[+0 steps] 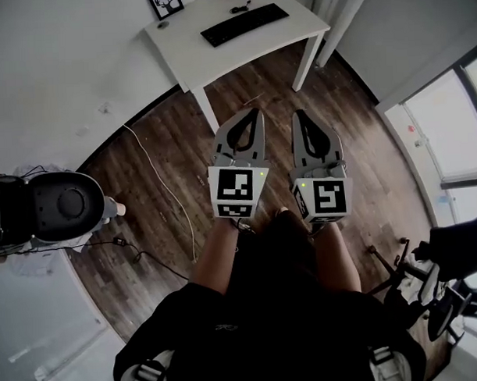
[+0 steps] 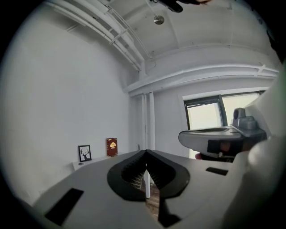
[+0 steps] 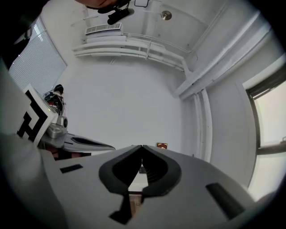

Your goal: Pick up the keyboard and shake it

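A black keyboard (image 1: pixel 244 24) lies on a white table (image 1: pixel 218 57) at the top of the head view, well beyond both grippers. My left gripper (image 1: pixel 257 112) and right gripper (image 1: pixel 298 114) are held side by side over the wooden floor, pointing level toward the table, both shut with nothing between the jaws. In the left gripper view the left gripper (image 2: pixel 146 152) has its tips together, with the table's white leg (image 2: pixel 147 183) showing below them. The right gripper (image 3: pixel 142 146) also has its tips touching, and a bit of the keyboard (image 3: pixel 142 170) shows through the gap.
A deer picture frame (image 1: pixel 165 3) stands at the table's back left, with a red box (image 2: pixel 111 146) beside it. A white cable (image 1: pixel 165 184) runs across the floor. A black-and-white machine (image 1: pixel 55 208) sits at left; a black stand (image 1: pixel 417 277) at right. A window (image 1: pixel 447 124) is on the right.
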The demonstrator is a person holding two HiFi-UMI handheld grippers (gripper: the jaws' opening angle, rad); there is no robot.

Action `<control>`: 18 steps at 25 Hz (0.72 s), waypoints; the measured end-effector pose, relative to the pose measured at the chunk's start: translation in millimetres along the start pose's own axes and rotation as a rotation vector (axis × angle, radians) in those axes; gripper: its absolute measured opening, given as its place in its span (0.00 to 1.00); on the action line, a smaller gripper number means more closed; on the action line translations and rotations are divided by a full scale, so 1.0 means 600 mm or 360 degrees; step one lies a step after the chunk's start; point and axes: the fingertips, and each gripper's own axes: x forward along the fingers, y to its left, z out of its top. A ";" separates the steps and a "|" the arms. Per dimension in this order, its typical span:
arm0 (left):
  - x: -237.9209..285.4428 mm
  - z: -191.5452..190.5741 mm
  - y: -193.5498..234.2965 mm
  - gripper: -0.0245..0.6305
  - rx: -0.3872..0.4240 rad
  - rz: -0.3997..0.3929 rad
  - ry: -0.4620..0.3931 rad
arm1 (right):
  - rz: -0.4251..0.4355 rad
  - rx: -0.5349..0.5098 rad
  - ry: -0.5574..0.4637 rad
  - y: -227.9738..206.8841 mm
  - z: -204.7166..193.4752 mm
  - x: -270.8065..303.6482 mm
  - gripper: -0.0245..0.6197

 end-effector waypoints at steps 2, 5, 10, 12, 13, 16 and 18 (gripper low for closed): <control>0.016 -0.013 0.013 0.04 -0.0016 0.0015 0.0030 | -0.0007 0.0021 0.0022 -0.014 -0.012 0.017 0.07; 0.048 -0.029 0.037 0.04 -0.0029 0.0050 0.0065 | -0.0001 0.0069 0.0036 -0.034 -0.032 0.057 0.07; 0.135 -0.052 0.089 0.04 0.0038 0.0091 0.0128 | 0.0057 0.0105 0.0065 -0.057 -0.075 0.177 0.07; 0.186 -0.042 0.119 0.04 0.0085 0.0125 0.0138 | 0.0096 0.0129 0.0043 -0.074 -0.074 0.245 0.07; 0.212 -0.034 0.133 0.04 0.0113 0.0144 0.0146 | 0.0118 0.0144 0.0030 -0.084 -0.071 0.277 0.07; 0.282 -0.010 0.161 0.04 0.0193 0.0179 0.0189 | 0.0177 0.0195 0.0011 -0.120 -0.067 0.356 0.07; 0.329 -0.006 0.171 0.04 0.0226 0.0199 0.0228 | 0.0204 0.0242 0.0012 -0.153 -0.077 0.398 0.07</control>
